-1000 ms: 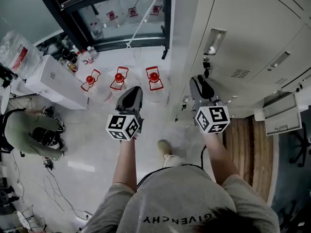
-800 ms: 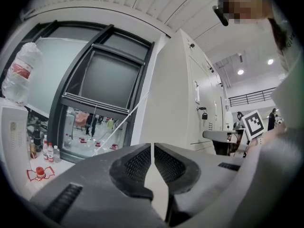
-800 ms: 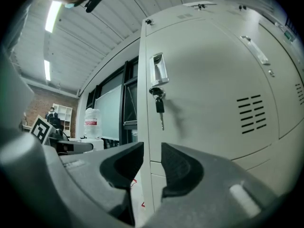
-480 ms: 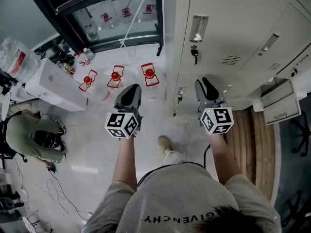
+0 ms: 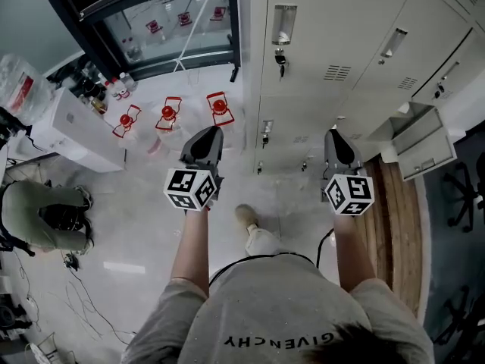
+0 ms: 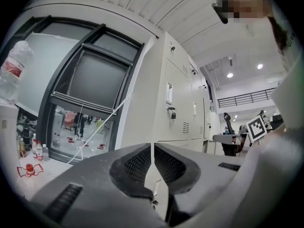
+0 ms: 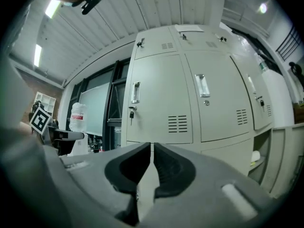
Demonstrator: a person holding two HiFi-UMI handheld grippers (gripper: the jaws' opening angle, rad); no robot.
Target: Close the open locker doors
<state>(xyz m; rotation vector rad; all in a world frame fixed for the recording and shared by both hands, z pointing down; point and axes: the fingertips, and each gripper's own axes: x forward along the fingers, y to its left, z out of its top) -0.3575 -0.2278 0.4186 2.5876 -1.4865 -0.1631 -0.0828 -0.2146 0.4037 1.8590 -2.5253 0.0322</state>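
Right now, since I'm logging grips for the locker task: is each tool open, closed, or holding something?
Left tool: closed, holding nothing.
Right tool: closed; its jaws have just been closing, with nothing between them.

one beige locker door (image 5: 419, 152) stands swung open, lower right.

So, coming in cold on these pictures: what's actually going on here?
A person stands facing a bank of grey lockers with a gripper in each hand. The left gripper is shut and empty. The right gripper has just been closing its jaws with nothing between them, and they now sit together. Most doors are closed. One open locker door sticks out to the person's right, and neither gripper touches it.
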